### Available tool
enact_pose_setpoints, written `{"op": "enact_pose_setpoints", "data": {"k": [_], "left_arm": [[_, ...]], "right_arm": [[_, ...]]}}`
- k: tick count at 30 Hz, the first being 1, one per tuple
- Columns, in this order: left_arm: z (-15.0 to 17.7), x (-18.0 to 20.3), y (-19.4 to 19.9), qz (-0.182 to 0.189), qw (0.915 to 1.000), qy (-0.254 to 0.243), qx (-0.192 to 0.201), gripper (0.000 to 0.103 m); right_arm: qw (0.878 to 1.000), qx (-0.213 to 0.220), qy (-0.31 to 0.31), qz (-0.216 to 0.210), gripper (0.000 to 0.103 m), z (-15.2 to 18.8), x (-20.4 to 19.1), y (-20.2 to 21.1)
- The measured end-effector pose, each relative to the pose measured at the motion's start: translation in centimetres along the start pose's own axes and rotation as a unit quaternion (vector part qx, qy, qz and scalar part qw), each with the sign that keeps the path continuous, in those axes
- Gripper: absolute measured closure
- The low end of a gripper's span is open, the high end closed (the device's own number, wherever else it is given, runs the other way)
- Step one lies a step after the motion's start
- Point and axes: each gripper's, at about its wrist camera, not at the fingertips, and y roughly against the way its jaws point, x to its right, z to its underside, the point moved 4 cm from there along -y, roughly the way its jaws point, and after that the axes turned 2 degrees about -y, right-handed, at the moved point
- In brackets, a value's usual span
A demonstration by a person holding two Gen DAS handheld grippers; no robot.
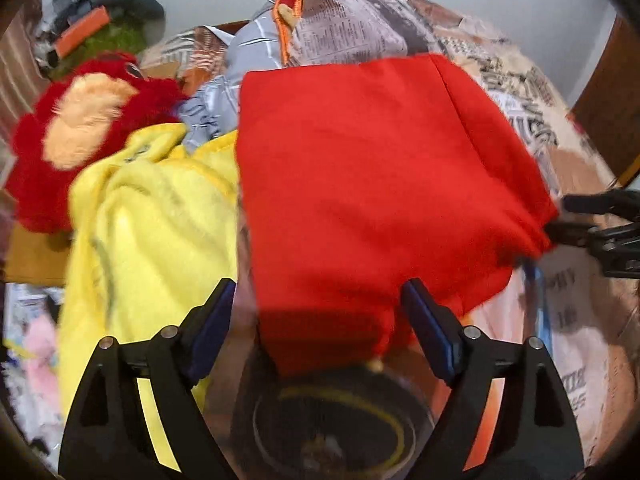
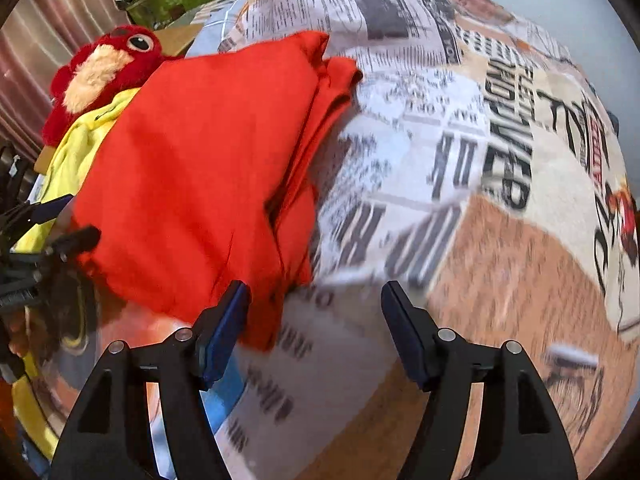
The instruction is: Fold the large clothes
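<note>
Left wrist view: left gripper (image 1: 318, 300) jaws spread wide, pads clear of any cloth, nothing grasped. Red garment (image 1: 380, 168) lies folded on the newsprint-pattern bedcover (image 1: 520, 92); its near edge hangs between the spread fingers without touching either pad. Yellow garment (image 1: 152, 208) bunched just left of the red one, partly under it. Red plush toy (image 1: 80, 128) beyond the yellow garment, touching it. Right gripper (image 1: 576, 216) seen at the right edge, beside the red garment's right corner; contact unclear.

Right wrist view: right gripper (image 2: 316, 308) released, jaws apart, empty. Red garment (image 2: 192, 168) up and left of it; its lower corner sits by the left pad. Bedcover (image 2: 460, 168) fills the right side. Frame motion-blurred. Left gripper (image 2: 60, 224) at the left edge, by the garment's edge.
</note>
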Motion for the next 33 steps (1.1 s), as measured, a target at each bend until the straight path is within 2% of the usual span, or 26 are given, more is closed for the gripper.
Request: {"op": "enact_pose_setpoints", "data": {"k": [2,4,9,12,14,19,22,27,30,32,33], "left_arm": [[0.2,0.3,1.7,-0.002,1.0000,-0.001,0.007,0.020],[-0.2,0.7,4.8,0.006,0.9994,0.001,0.033,0.020],[-1.4,1.5,13.9,0.012,0.9932,0.019,0.114,0.020],[-1.7,2.0,19.8,0.025,0.9855,0.029,0.165,0.020],[-1.6,2.5,23.9,0.021,0.9767,0.032,0.211,0.020],[0.6,4.4,33.8,0.009,0.9462,0.033,0.322,0.020],[2.4,5.7,37.9,0.011,0.9276,0.033,0.372,0.020],[5.9,7.4,41.7,0.006,0.9044,0.038,0.425,0.020],[8.1,8.5,43.1,-0.021,0.8911,0.028,0.453,0.019],[8.9,9.1,43.2,-0.025,0.8884,0.017,0.458,0.017],[9.1,9.3,43.2,-0.028,0.8881,0.017,0.458,0.013]], "right_arm": [[1.000,0.012,-0.005,-0.009,0.038,0.6,-0.2,1.8],[0.999,0.032,-0.007,-0.018,0.038,0.5,-0.8,3.7],[0.991,0.127,-0.009,-0.043,0.038,1.0,-2.2,12.9],[0.978,0.200,-0.013,-0.058,0.038,1.5,-3.2,19.4],[0.964,0.258,-0.006,-0.062,0.038,2.5,-4.1,24.0],[0.925,0.373,0.029,-0.059,0.038,5.4,-7.1,32.8],[0.903,0.423,0.048,-0.055,0.038,7.6,-8.8,36.0],[0.867,0.493,0.068,-0.022,0.038,11.5,-11.1,38.6],[0.858,0.509,0.064,-0.020,0.038,13.1,-12.0,38.8],[0.856,0.512,0.060,-0.023,0.038,13.5,-12.2,38.6],[0.855,0.514,0.061,-0.024,0.037,13.5,-12.5,38.5]]}}
